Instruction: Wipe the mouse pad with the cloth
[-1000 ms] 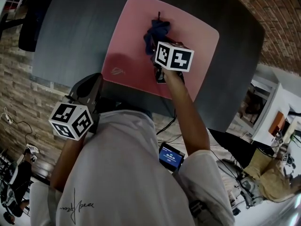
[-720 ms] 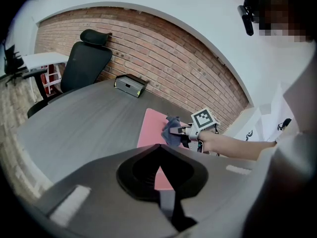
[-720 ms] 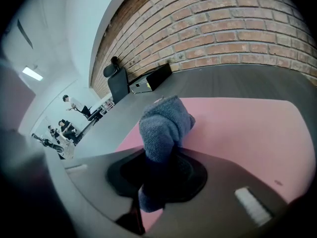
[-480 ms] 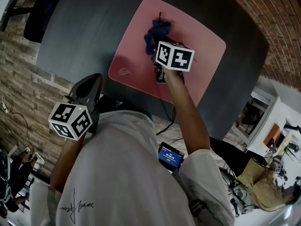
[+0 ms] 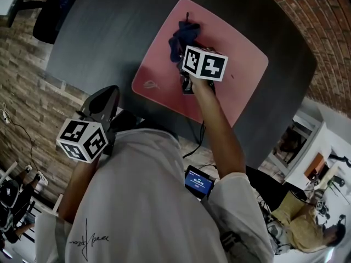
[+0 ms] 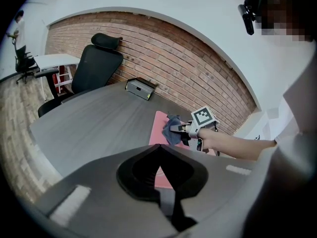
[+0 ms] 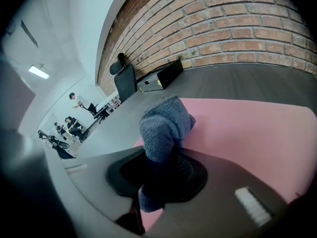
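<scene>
The pink mouse pad [image 5: 230,75] lies on the dark grey table [image 5: 109,32]. My right gripper [image 5: 184,56] is over the pad's left half, shut on a bunched blue cloth [image 5: 182,37] that hangs onto the pad. In the right gripper view the cloth [image 7: 166,123] fills the jaws of the right gripper [image 7: 158,157], with the pad [image 7: 247,133] just beyond. My left gripper [image 5: 105,95] is held back at the table's near edge, shut and holding nothing. In the left gripper view, past the left gripper [image 6: 159,148], I see the pad [image 6: 158,128], the cloth [image 6: 173,130] and the right gripper [image 6: 184,129].
A black box [image 7: 161,76] sits at the table's far edge by the brick wall [image 7: 237,24]. A black office chair [image 6: 94,66] stands beside the table. A small device with a blue screen [image 5: 199,181] hangs below my right arm. People stand far off [image 7: 79,100].
The head view has shifted, so the pad sits further right in frame. The cloth and right gripper lie slightly nearer the pad's left edge. The left gripper has not moved.
</scene>
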`<action>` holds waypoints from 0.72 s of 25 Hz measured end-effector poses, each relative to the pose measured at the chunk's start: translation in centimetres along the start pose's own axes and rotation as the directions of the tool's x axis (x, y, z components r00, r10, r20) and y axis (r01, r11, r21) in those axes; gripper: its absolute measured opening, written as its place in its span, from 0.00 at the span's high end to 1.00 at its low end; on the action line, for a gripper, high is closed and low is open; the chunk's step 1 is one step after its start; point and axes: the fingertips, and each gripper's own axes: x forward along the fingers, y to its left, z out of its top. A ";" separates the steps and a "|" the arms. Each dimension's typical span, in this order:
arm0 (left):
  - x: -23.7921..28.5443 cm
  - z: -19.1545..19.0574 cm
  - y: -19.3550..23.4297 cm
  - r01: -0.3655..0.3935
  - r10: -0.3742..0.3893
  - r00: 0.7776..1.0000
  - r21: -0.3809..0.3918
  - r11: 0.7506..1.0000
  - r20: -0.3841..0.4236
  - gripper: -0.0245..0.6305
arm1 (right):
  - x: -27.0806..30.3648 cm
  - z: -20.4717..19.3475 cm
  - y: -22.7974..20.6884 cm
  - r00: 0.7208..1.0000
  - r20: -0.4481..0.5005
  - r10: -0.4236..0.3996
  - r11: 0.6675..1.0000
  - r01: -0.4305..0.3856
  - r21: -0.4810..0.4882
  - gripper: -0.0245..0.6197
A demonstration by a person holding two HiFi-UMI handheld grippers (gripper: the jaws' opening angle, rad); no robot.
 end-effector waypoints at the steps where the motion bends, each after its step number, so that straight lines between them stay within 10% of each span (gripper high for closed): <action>1: 0.0 0.0 0.0 0.000 0.000 1.000 0.000 1.000 0.002 0.95 | 0.0 0.1 -0.1 1.000 0.001 0.000 1.000 0.000 0.002 0.85; 18: 1.7 0.5 -3.2 0.106 -0.104 0.994 0.081 0.991 -0.024 0.95 | -4.8 -1.3 -4.1 0.995 0.044 -0.089 0.992 0.085 0.088 0.85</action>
